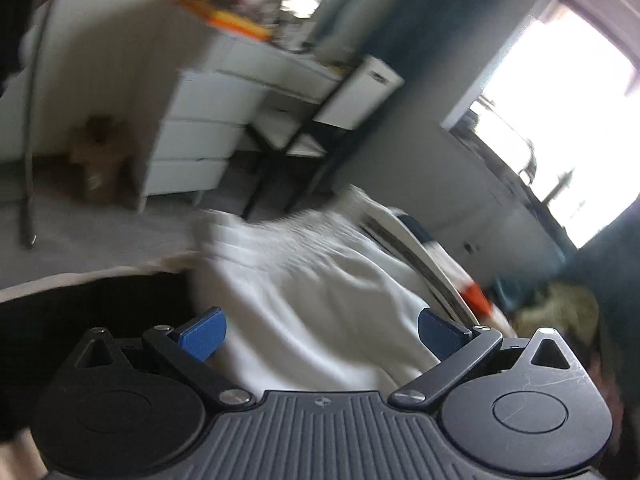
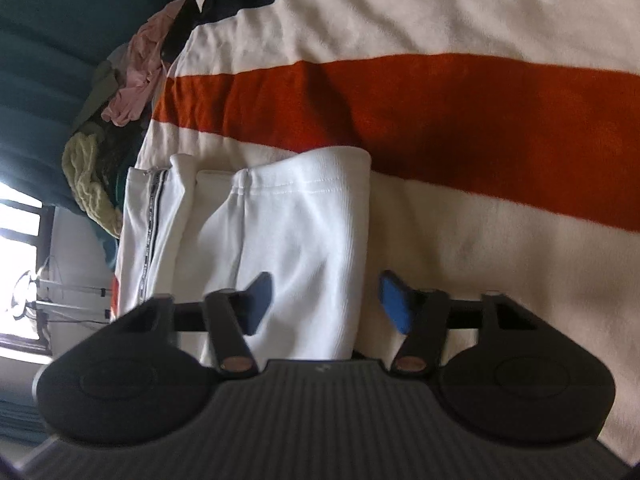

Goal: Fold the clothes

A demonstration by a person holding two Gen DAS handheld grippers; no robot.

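With your left gripper (image 1: 322, 334) and right gripper (image 2: 326, 300) both spread wide and empty over the folded white zip-up knit garment (image 2: 280, 232) on the cream, orange and navy striped blanket (image 2: 460, 100), a careless grab could undo its fold.

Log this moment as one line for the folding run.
step: fold clothes | left gripper: open, over white garment, view blurred | right gripper: open, astride folded white garment | surface: striped blanket | clothes pile beside
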